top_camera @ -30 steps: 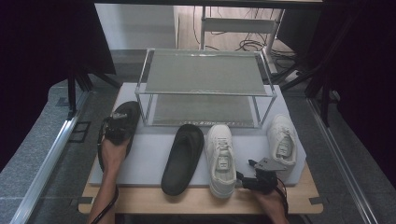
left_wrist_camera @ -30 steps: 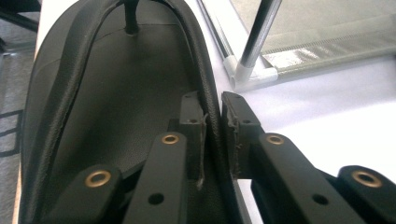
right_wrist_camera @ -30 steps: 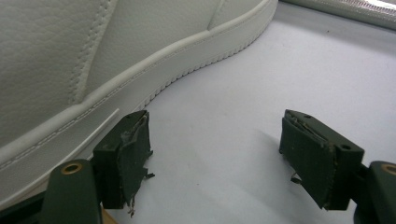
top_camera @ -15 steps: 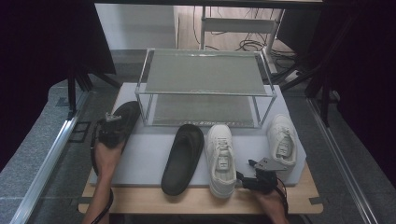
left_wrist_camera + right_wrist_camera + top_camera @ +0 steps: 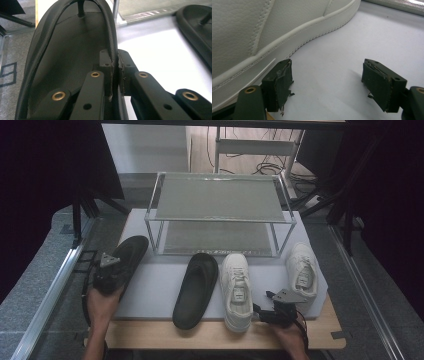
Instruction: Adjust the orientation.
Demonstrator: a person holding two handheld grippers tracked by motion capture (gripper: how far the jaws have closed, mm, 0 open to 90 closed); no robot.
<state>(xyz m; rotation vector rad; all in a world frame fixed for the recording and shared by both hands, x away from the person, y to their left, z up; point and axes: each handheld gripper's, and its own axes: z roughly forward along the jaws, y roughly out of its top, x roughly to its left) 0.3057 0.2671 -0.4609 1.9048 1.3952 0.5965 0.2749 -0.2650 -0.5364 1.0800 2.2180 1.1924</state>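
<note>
A: From the high view, what sits on the white mat (image 5: 155, 285)?

B: A two-shelf wire rack (image 5: 220, 212) stands at the far side, and both its shelves are bare. In front of it, left to right: a black slipper (image 5: 125, 257) at the mat's left edge, a second black slipper (image 5: 196, 290), a white sneaker (image 5: 236, 290), and another white sneaker (image 5: 302, 270) near the right edge.

A: And the hands?

B: The left gripper (image 5: 106, 275) is on the near end of the left slipper. The right gripper (image 5: 277, 310) lies low at the near edge of the mat, between the two sneakers, just beside the middle one.

A: What does the left gripper view tell you?

B: The left gripper (image 5: 115, 72) has its jaws pressed together on the slipper's raised side rim (image 5: 110, 37). The other slipper (image 5: 197, 30) shows at far right, well apart.

A: The right gripper view?

B: The right gripper (image 5: 327, 85) has its jaws wide apart over bare mat (image 5: 342, 55), holding nothing. The left jaw sits just beside the sneaker's sole (image 5: 294, 37); whether it touches I cannot tell.
</note>
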